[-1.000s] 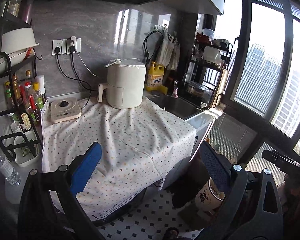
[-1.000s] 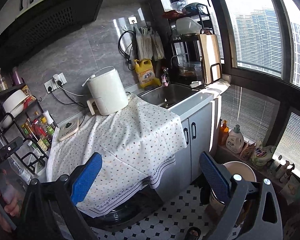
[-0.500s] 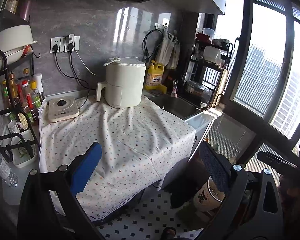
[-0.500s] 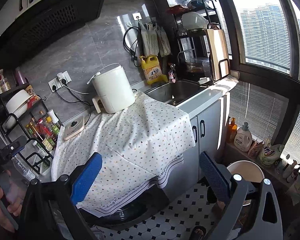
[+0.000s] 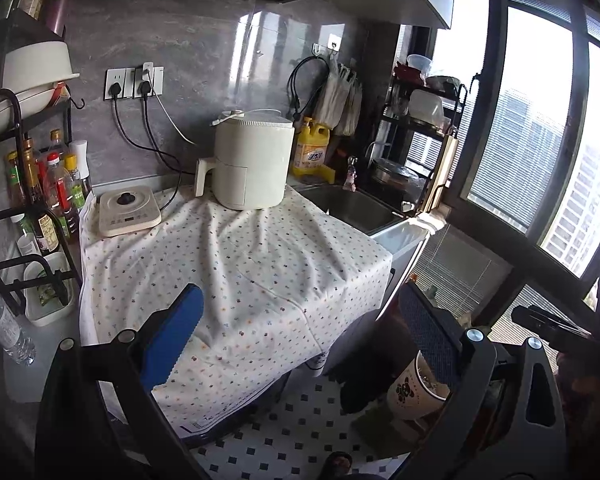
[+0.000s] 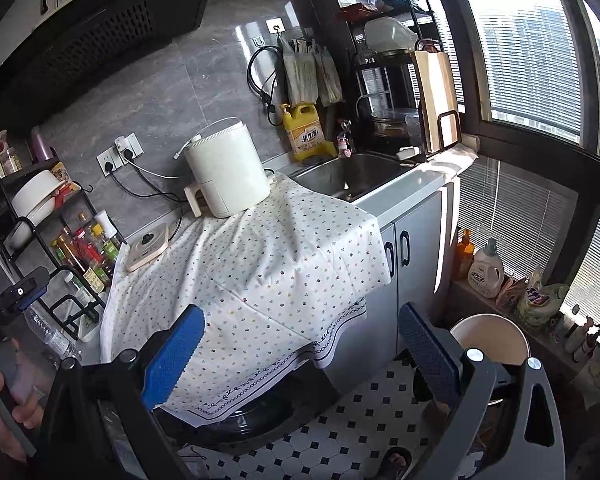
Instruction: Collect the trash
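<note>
My left gripper is open and empty, held above the front edge of a counter draped in a dotted white cloth. My right gripper is open and empty too, a little farther back over the same cloth. A round white bin stands on the floor at the right; in the left wrist view it shows as a patterned tub below the right finger. A clear plastic bottle stands at the counter's left edge. No loose trash shows on the cloth.
A white air fryer and a small induction plate sit on the cloth. A rack of sauce bottles stands at left. A sink, yellow detergent jug and dish rack lie at right. Cleaning bottles line the window sill.
Both views have risen and pulled back slightly from the counter. Both grippers stay open and empty.
</note>
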Demonstrator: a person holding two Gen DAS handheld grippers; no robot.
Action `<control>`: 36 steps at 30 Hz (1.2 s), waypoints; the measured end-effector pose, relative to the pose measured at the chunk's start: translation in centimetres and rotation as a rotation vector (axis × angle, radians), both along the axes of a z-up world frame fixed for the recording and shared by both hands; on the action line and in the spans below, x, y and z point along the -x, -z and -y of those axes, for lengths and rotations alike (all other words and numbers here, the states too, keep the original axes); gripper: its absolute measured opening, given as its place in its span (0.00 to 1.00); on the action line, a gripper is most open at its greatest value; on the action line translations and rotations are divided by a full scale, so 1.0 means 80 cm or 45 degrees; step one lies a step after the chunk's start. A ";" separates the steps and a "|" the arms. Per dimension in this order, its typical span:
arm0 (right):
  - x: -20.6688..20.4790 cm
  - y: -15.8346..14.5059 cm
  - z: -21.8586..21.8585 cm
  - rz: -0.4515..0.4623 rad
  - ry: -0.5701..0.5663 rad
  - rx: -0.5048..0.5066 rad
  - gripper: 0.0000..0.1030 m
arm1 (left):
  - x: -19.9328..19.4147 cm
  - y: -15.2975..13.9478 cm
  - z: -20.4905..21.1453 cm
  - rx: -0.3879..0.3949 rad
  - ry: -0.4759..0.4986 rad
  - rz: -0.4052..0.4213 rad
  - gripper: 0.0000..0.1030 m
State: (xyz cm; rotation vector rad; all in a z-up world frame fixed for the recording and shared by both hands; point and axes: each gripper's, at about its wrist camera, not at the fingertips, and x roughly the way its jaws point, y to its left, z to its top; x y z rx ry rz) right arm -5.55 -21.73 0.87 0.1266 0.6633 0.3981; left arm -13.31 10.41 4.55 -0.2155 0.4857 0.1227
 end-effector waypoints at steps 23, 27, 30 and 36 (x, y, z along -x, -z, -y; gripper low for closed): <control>0.009 0.004 0.004 -0.002 0.026 -0.024 0.92 | 0.013 -0.003 0.000 -0.029 -0.020 -0.004 0.94; 0.010 0.004 0.003 -0.001 0.029 -0.021 0.92 | 0.013 -0.004 -0.004 -0.022 -0.029 -0.012 0.94; 0.010 0.003 0.004 0.002 0.036 -0.013 0.92 | 0.011 -0.003 -0.005 -0.031 -0.040 -0.018 0.94; 0.008 0.007 0.006 -0.011 0.054 -0.001 0.92 | 0.003 0.001 -0.011 -0.021 -0.036 -0.034 0.94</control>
